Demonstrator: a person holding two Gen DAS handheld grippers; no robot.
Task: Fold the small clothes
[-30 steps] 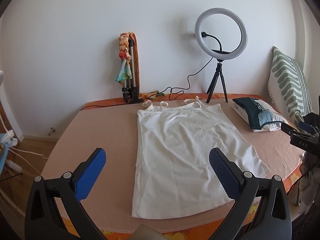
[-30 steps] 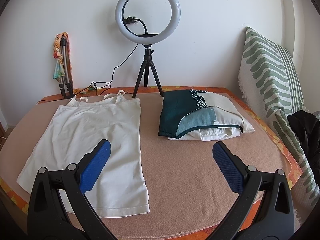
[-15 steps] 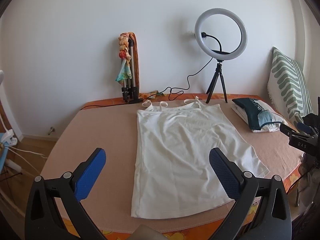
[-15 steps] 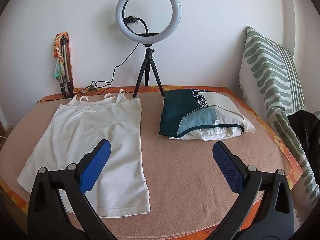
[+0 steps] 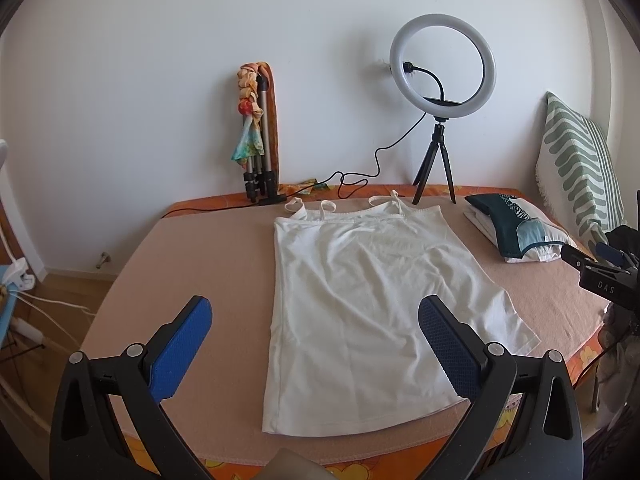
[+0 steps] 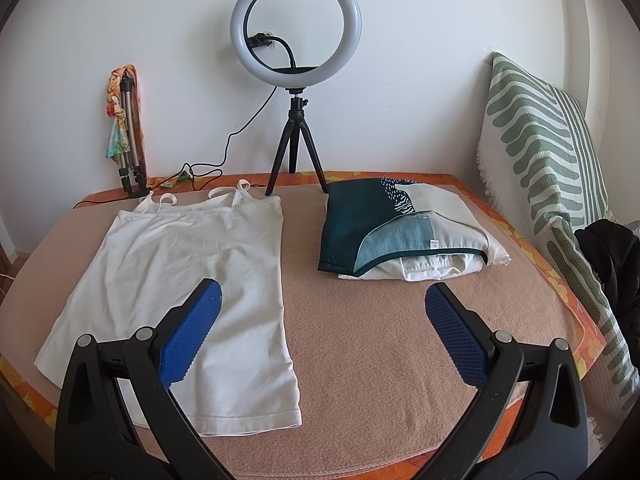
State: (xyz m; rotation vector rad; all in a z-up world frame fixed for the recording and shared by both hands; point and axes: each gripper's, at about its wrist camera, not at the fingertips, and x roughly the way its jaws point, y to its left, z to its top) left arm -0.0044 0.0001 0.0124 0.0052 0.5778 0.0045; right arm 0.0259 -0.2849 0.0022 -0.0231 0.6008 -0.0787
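A white strappy tank top (image 5: pixel 368 300) lies flat on the pink-covered table (image 5: pixel 208 264), straps toward the wall, hem toward me. My left gripper (image 5: pixel 312 316) hovers open above the hem end, nothing between its blue pads. In the right wrist view the same tank top (image 6: pixel 188 280) sits at left, and my right gripper (image 6: pixel 324 300) is open above bare table beside the top's right edge. The right gripper's black body (image 5: pixel 600 276) shows at the left view's right edge.
A stack of folded clothes (image 6: pixel 404 232), dark green on top, rests at the right back. A ring light on a tripod (image 6: pixel 296 80) and a folded tripod with a scarf (image 5: pixel 256 136) stand by the wall. A striped pillow (image 6: pixel 548 184) leans at right.
Both views have shifted very slightly; the tank top and the folded stack lie as before. Both grippers remain open.
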